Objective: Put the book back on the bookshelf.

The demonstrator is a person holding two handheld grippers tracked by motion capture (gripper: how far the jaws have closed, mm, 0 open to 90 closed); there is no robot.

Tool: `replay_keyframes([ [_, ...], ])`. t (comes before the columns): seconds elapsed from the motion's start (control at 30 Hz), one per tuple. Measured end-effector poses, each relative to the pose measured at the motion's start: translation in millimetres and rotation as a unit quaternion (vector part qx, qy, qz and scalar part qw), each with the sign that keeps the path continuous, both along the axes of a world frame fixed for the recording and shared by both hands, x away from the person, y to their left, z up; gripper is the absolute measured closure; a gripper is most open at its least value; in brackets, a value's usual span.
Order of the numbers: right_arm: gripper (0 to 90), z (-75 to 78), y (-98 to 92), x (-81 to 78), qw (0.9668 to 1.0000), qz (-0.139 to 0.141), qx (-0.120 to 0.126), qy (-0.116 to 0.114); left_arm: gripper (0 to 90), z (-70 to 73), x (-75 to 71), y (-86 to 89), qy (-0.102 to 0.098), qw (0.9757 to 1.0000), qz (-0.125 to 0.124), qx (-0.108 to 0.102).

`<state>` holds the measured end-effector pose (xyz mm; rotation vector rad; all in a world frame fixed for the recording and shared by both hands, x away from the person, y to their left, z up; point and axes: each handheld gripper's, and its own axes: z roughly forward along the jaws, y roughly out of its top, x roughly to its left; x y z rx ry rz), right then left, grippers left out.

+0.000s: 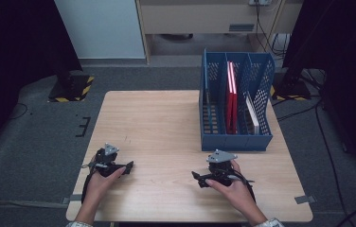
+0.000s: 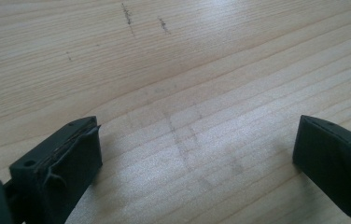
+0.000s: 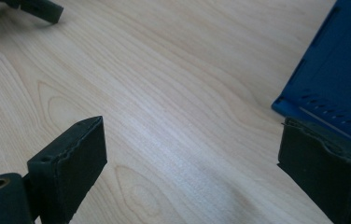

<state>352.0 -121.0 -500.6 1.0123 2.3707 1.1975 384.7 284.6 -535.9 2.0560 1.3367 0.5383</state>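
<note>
Blue file rack (image 1: 235, 137) at table's (image 1: 157, 123) far right edge w/ red folders (image 1: 231, 94) in middle slot, white one (image 1: 252, 116) in right slot; left gripper (image 1: 128, 166) & right gripper (image 1: 196, 177) near front edge, jaws wide, empty.

bare table (image 1: 157, 123) ahead, blue file rack (image 1: 235, 137) blocking far right

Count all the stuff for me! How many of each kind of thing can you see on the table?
Blue file rack: 1
Red books standing in the rack's middle slot: 2
White book in its right slot: 1
Grippers: 2, the left gripper and the right gripper, both open and holding nothing
Total: 6
</note>
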Motion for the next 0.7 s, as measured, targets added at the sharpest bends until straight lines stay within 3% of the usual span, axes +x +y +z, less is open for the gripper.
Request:
replay_keyframes([
  [0.23,8.3,-17.9,21.2,-3.9,0.9993,0.027,-0.018,0.017,0.1,-0.1,0.3,-0.9,0.000,1.0000,0.000,0.000],
  [0.4,8.3,-20.8,35.0,0.7,0.9989,0.036,-0.023,0.019,0.1,-0.1,0.2,-0.8,0.000,1.0000,-0.001,-0.001],
  [0.7,9.3,-29.6,49.9,17.7,0.9989,0.022,-0.028,0.030,0.0,-0.1,0.5,-0.8,0.000,1.0000,-0.002,-0.001],
])
